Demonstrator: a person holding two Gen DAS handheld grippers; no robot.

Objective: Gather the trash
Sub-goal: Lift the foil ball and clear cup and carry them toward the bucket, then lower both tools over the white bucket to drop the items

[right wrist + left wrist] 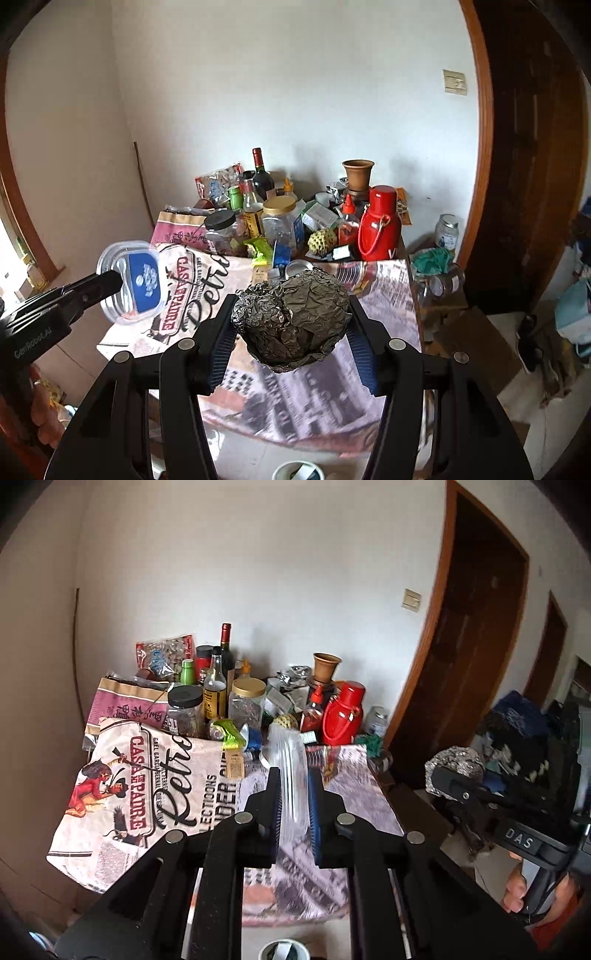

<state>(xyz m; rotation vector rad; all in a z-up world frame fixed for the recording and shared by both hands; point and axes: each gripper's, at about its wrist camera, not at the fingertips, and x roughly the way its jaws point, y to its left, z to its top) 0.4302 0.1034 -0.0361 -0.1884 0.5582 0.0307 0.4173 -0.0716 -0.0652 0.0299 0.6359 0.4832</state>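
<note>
My left gripper (293, 779) is shut on a clear plastic tub (290, 775), held on edge above the table's near side. In the right wrist view the tub (129, 282) shows its blue label, with the left gripper (110, 282) clamped on it at the left. My right gripper (291, 328) is shut on a crumpled ball of foil (291, 321) and holds it above the printed tablecloth (314, 391). The foil ball also shows in the left wrist view (454, 764) at the right. A white bin rim (299, 470) sits below on the floor, also seen in the left wrist view (282, 949).
The table's back half is crowded with jars (186, 709), bottles (226, 653), a red flask (343, 712), a clay vase (325, 666) and snack bags (164, 653). A wooden door frame (424, 657) stands right. Clutter lies on the floor (535, 332) to the right.
</note>
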